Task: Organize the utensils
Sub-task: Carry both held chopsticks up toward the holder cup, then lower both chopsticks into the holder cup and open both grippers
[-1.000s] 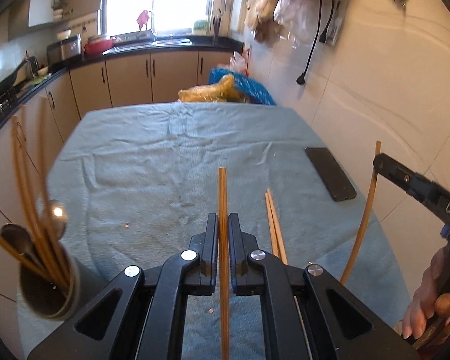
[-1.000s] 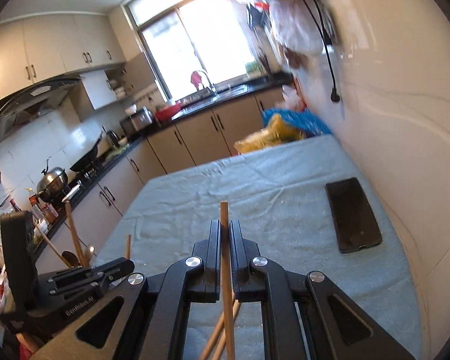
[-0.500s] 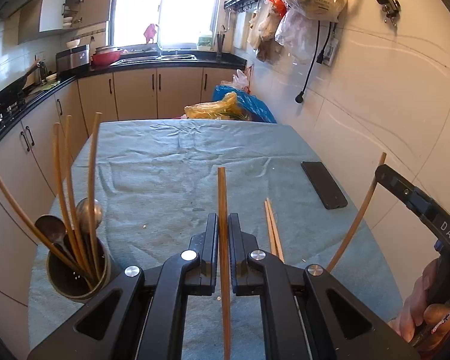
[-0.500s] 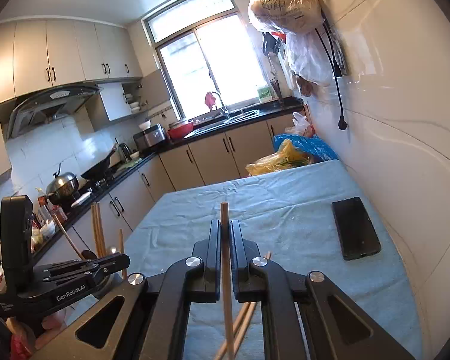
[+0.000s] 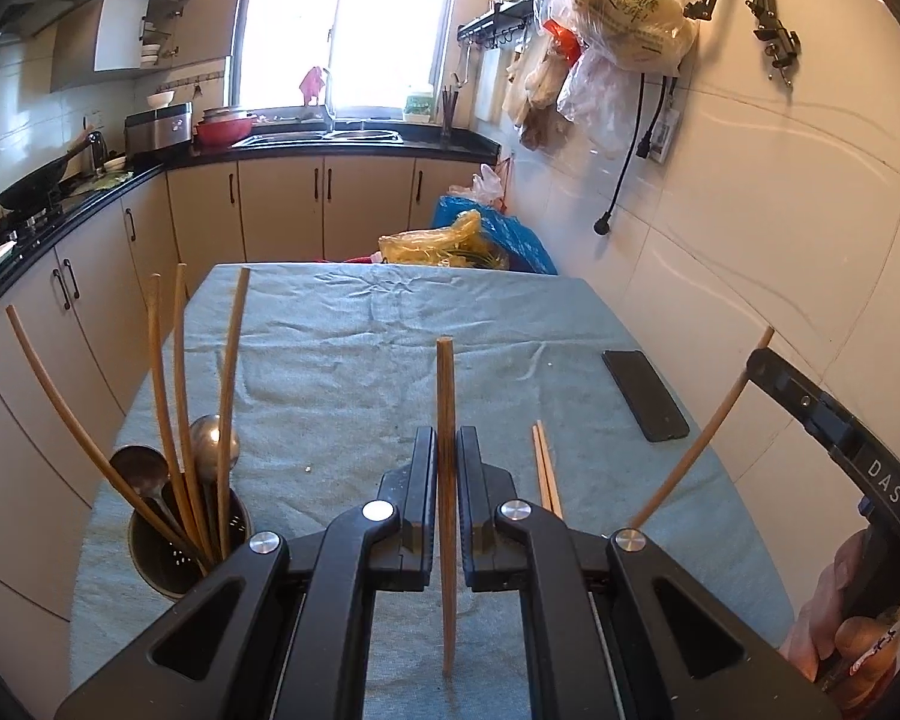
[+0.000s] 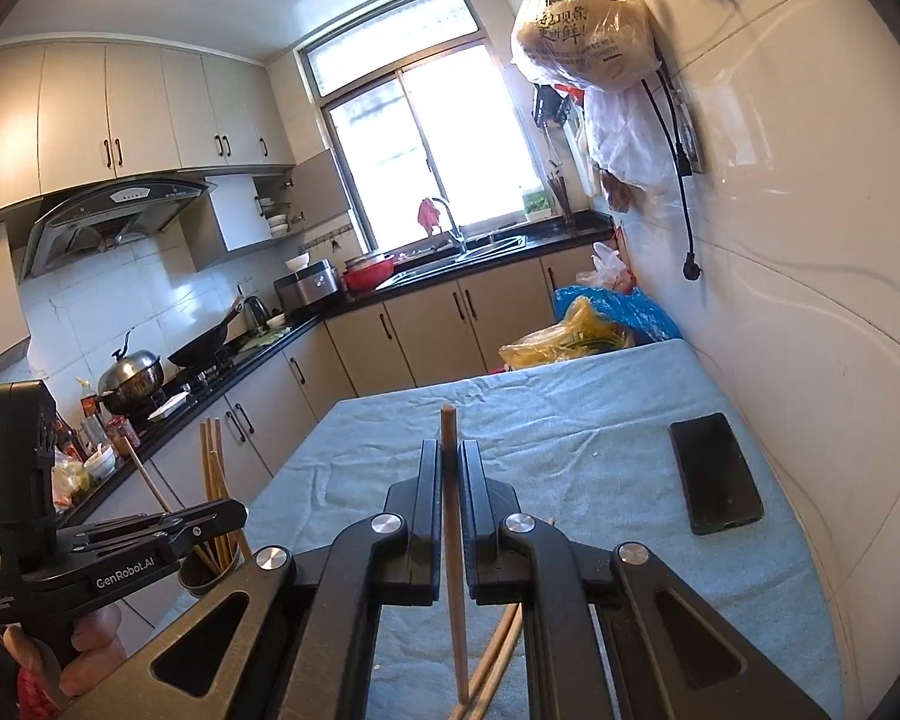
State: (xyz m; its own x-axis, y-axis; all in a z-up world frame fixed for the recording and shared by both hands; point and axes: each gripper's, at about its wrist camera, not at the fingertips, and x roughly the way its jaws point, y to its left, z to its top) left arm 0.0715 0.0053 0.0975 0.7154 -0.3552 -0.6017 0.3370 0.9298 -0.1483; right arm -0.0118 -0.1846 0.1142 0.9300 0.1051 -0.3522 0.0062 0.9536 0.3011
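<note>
While several chopsticks and two spoons already stand in the metal holder (image 5: 189,546) at the lower left of the left wrist view, the sorting looks only partly done. The left gripper (image 5: 446,480) has its jaws pressed together on a single chopstick (image 5: 447,396), which runs nearly upright through the middle of the frame, its lower end close to the blue tablecloth (image 5: 360,360), though contact is hard to judge. The right gripper (image 6: 448,492) likewise pinches its own chopstick (image 6: 450,438), held upright in the centre of the right wrist view; in the left wrist view that same stick shows as a slanting line at the right edge.

What is left, as far as can be seen: a pair of chopsticks (image 5: 546,468) lies loose on the cloth just right of centre in the left wrist view, and two stick ends also show at the bottom of the right wrist view, probably the same pair. So two sticks in the grippers and two on the table are not yet put away. The holder sits near the lower left corner of the table, well apart from the loose pair. A dark phone (image 5: 645,393) lies at the right side of the cloth and seems no part of the job.

My judgement is that the task is past its midpoint, with both held sticks ready to go into the holder.
</note>
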